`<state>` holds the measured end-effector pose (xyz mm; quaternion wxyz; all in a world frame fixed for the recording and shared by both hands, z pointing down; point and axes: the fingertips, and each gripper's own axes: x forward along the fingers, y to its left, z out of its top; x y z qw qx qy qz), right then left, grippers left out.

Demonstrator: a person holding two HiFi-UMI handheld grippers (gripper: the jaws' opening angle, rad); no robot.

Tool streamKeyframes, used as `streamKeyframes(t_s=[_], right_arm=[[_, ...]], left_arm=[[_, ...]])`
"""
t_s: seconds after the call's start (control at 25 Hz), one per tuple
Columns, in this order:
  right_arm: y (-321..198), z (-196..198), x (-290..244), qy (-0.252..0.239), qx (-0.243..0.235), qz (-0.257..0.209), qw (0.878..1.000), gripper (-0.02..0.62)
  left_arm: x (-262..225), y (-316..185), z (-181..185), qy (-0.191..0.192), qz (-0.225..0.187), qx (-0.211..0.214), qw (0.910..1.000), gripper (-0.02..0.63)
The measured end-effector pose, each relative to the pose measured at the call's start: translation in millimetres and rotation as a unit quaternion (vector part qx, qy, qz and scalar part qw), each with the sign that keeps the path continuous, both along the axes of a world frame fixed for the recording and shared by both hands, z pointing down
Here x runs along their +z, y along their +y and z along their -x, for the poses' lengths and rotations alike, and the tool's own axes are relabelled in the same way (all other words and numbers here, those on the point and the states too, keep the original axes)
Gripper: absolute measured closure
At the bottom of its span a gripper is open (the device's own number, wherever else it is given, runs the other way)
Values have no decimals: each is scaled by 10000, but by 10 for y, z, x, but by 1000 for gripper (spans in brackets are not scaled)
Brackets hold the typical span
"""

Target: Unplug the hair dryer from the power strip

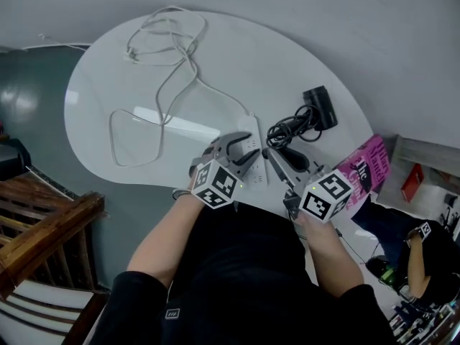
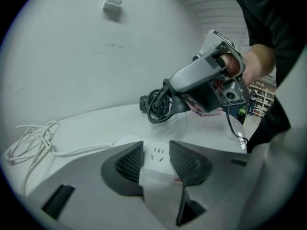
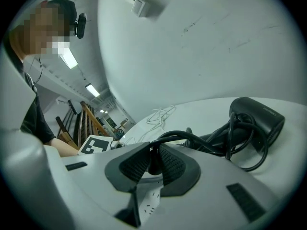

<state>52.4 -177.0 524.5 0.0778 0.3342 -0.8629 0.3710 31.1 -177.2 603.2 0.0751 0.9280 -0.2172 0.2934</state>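
A person's left claw (image 1: 246, 149) is clamped across a white power strip (image 1: 252, 136) lying on a round white surface (image 1: 251, 56). The strip's long axis runs away from the person, and its white cord (image 1: 172, 70) trails off the far end. The right claw (image 3: 154, 162) is closed on the hair dryer's black plug (image 3: 154, 166). Only the left gripper view shows the plug's prongs (image 2: 186, 120) bare and pointing down, clear of the strip's sockets. The black hair dryer (image 1: 321, 106) lies on its side near the surface's right edge, beyond its coiled cord (image 1: 291, 129). Which end is its nozzle cannot be made out.
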Motion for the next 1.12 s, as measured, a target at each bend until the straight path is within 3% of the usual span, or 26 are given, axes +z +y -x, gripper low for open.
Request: streamKeyframes(t_s=[0.16,0.32,0.6,0.88,1.12], right_arm=[[207,-194,47,-17,141,256,9996,528],[392,-379,151,128,301,469,9984,528],[630,-544,493,787,415,584,9943,528],[662,-557,594,786,714,695,9919,526],[683,-608,655,843,1042,761,9881,515]], left_arm=[[-17,33,7,-24,148,-4,9999,412],[-205,12,21,210,119,-110,9996,403],[-569,-39,110,336,-143,-159,9992,419],[-990,-144,442,815,-184,-800,9933,422],[-1202,-83,733,1108,-243,-1024,9883,430]])
